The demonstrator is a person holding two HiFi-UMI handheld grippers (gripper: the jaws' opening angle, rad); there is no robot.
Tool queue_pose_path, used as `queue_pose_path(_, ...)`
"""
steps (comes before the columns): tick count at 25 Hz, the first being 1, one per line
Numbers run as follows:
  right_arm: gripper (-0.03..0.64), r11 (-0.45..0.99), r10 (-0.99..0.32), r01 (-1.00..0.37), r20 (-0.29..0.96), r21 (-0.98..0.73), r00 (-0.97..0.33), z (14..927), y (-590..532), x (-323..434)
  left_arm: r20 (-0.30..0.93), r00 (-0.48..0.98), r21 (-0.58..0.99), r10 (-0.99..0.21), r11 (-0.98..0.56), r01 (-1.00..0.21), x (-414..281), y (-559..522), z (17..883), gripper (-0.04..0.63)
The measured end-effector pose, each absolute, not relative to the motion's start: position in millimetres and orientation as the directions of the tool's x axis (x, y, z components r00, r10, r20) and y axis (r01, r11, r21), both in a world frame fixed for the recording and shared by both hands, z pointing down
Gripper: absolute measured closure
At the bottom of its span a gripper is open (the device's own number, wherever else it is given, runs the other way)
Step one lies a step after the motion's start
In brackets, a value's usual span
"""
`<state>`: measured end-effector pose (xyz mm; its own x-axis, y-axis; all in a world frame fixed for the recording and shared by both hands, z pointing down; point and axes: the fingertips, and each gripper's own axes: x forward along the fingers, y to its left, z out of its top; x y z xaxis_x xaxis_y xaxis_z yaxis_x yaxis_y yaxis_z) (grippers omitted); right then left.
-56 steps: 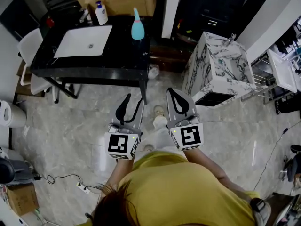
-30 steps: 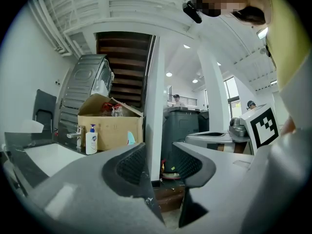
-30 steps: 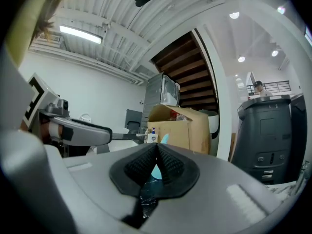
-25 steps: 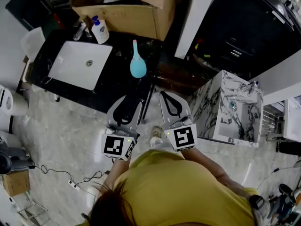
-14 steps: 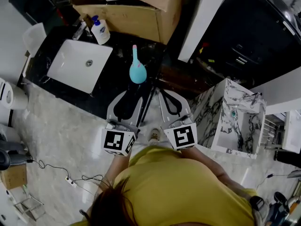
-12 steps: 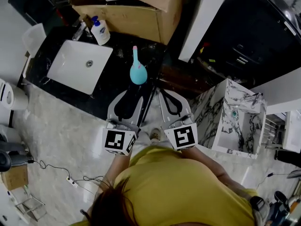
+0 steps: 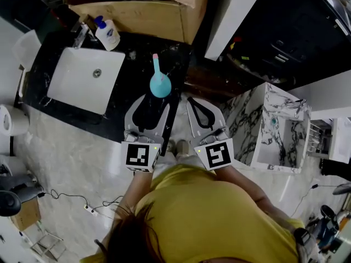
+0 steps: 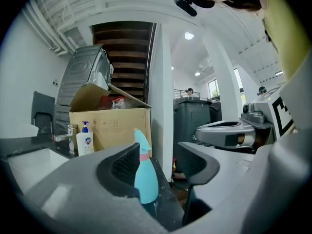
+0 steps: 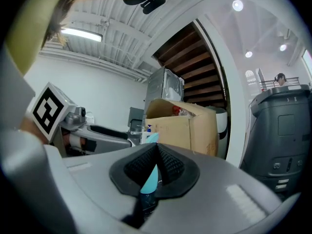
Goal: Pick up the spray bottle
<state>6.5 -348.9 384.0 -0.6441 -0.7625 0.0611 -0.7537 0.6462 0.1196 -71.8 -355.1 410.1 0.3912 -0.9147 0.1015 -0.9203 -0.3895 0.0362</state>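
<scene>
The jaws of the left gripper stand about half apart and have just been opening, with nothing pressed between the pads. In the left gripper view, the gap of the left gripper frames the spray bottle, which is partly hidden behind the left-hand jaw. The right gripper has its jaw tips meeting and holds nothing. Through the small opening below the joined tips of the right gripper, the spray bottle shows further off.

The turquoise spray bottle, with a pink collar, stands upright on the black counter near its right front corner, to the right of the white sink basin and just ahead of the left gripper's tips. A pump soap bottle stands behind the basin, beside a cardboard box.
</scene>
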Motion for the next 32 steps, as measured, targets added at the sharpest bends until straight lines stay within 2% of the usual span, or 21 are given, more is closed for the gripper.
queue_pose_path(20,0.617,0.635,-0.770,-0.765,0.173,0.110,-0.614,441.7,-400.6,-12.8,0.284,0.439,0.085,-0.852,-0.434,-0.897,-78.0,-417.0,507.3,0.217)
queue_pose_path(32,0.617,0.656,-0.746,-0.748,0.237,0.104,-0.622,467.2,-411.3,-14.9,0.357,0.433,0.095,-0.828,-0.429,-0.898,-76.4,-437.0,544.0,0.179)
